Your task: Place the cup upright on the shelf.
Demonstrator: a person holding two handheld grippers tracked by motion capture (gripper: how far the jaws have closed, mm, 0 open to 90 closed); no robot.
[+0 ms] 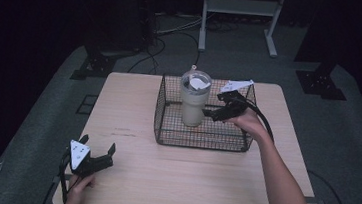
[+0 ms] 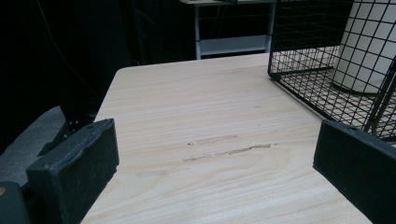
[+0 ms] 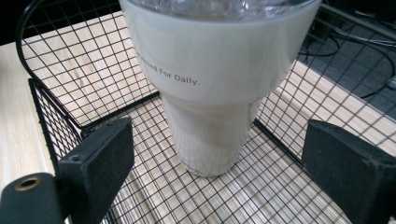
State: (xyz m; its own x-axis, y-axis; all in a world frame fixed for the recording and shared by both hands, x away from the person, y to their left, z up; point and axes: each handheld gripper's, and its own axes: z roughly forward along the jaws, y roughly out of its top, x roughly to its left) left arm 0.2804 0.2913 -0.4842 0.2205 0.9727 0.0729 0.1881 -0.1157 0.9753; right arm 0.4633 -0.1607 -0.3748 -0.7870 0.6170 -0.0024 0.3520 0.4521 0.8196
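Step in hand, by my read: approach to grasp. Right gripper [image 1: 211,113] sits inside the wire basket [image 1: 166,130], jaws spread wide w/ nothing between them, aimed at the white tumbler [image 1: 193,100] standing upright on the basket floor. Next move prob needs closing in around the narrow lower body, then squeezing. Left gripper [image 1: 98,150] rests open near the table's [image 1: 171,181] front-left corner, well apart. Right gripper view shows print "For Daily." on the tumbler [image 3: 212,88]; high view shows its lid & straw instead
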